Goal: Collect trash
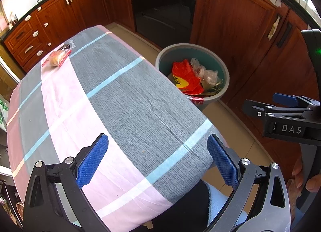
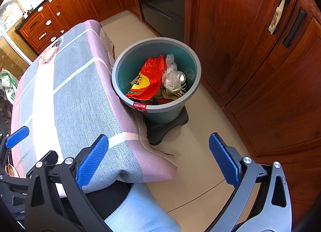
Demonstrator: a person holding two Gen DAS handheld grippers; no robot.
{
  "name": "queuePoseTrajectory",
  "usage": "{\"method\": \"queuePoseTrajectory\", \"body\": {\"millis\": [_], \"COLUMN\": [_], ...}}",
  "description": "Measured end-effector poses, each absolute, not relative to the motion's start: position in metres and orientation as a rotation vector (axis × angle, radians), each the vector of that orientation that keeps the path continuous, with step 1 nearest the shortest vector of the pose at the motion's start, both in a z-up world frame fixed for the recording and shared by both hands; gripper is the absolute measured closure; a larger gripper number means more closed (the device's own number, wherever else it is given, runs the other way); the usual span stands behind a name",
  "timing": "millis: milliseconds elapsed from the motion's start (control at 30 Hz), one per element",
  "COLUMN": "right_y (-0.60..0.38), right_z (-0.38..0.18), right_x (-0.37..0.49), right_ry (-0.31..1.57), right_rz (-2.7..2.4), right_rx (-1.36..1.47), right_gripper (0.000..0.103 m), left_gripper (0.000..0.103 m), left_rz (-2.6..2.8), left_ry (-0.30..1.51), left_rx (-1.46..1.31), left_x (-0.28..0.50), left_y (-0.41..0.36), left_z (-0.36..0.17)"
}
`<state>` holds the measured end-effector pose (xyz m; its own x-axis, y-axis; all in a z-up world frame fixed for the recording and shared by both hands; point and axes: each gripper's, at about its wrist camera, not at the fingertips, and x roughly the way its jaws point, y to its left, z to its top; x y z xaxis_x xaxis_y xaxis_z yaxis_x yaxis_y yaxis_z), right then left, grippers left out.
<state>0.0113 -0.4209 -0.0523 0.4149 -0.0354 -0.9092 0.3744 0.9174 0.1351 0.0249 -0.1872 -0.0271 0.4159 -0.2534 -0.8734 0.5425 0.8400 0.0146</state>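
A red and clear snack wrapper (image 1: 56,57) lies at the far left end of the table covered by a grey, pink and blue cloth (image 1: 124,99); it also shows in the right wrist view (image 2: 48,54). A grey-green trash bin (image 1: 224,71) stands on the floor right of the table and holds a red plastic bag (image 1: 185,78) and clear bags; the bin (image 2: 120,83) is also in the right wrist view. My left gripper (image 1: 157,158) is open and empty over the table's near end. My right gripper (image 2: 158,157) is open and empty over the table's near right corner, short of the bin.
Wooden cabinets (image 1: 236,23) line the back and right. A dark oven (image 1: 164,13) stands behind the bin. The bin rests on a black stand (image 2: 166,127) on tiled floor (image 2: 200,151). The person's leg in blue cloth (image 2: 140,207) is at the bottom.
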Motion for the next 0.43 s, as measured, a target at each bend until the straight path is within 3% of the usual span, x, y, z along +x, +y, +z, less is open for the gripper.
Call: {"method": "queuePoseTrajectory", "body": {"millis": [433], "right_y": [-0.4239], "right_z": [-0.0515], "right_x": [0.0161], "right_ry": [1.116], "right_rz": [-0.268], "right_rx": [0.334], "right_gripper": [0.007], "left_gripper": [0.004], "left_rz": [-0.504], "left_ry": [1.055], "left_rx": [0.308], "left_x": [0.0269], "left_y": [-0.1855], "left_z": [-0.0318]}}
